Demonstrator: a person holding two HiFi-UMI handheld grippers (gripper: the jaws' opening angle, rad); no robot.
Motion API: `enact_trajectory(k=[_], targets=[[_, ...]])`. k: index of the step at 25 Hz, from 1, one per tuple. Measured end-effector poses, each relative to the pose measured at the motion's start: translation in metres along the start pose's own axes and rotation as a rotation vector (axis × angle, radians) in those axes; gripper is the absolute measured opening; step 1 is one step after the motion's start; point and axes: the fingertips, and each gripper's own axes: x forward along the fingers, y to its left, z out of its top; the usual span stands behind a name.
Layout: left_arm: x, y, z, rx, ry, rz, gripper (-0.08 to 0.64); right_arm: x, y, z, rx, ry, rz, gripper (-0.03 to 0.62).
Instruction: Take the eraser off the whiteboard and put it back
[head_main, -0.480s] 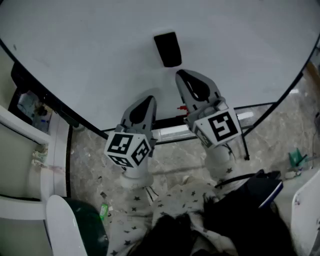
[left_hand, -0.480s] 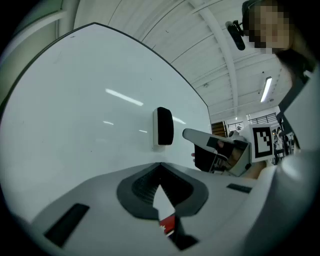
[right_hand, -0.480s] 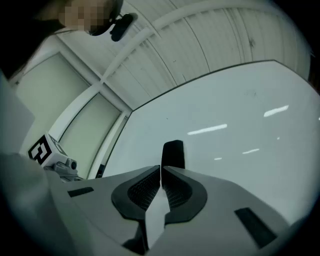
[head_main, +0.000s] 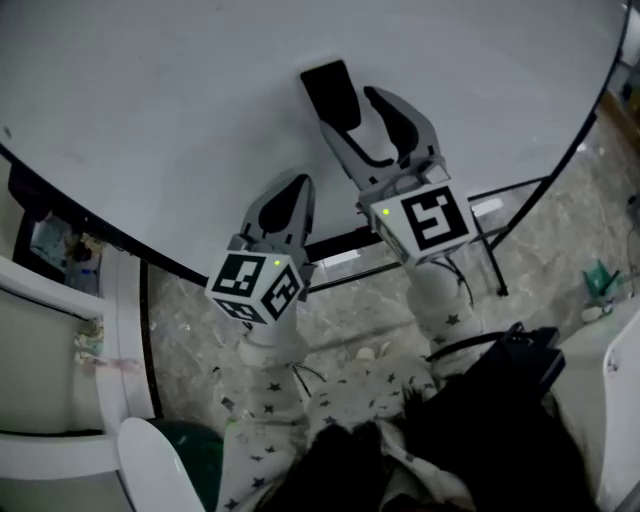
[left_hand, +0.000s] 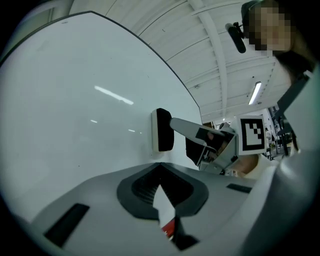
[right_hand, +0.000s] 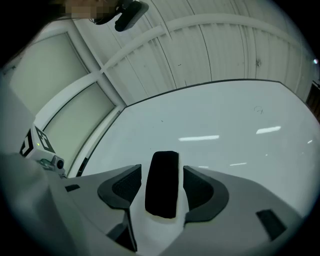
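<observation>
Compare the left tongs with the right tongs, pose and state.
The left tongs are shut and empty; the right tongs stand open around the eraser, pads seemingly not pressing it. The left tongs sit near the whiteboard's lower edge; the right tongs reach further up it. Both point at the board and carry a marker cube.

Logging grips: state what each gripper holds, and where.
Nothing held. The right gripper straddles the eraser on the whiteboard, pads clear of its sides; the left gripper is shut, empty.

no legible text, brands or numbers anywhere, only signs are black-and-white square code markers, one set on left gripper (head_main: 292, 190) cube (head_main: 255, 287), one on right gripper (head_main: 357, 112) cube (head_main: 428, 222)
</observation>
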Motion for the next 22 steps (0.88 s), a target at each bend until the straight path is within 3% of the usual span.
enact_trajectory(k=[5, 10, 22], targets=[[0.018, -0.008, 0.002, 0.006, 0.005, -0.071, 0.002, 0.006, -0.016, -0.004, -0.006, 0.009, -0.066, 0.255], [0.003, 0.009, 0.004, 0.003, -0.006, -0.125, 0.001, 0.026, 0.004, 0.001, -0.057, 0.021, -0.131, 0.255], [-0.001, 0.012, 0.005, -0.009, -0.013, -0.156, 0.002, 0.035, -0.006, -0.006, -0.142, 0.080, -0.278, 0.255]])
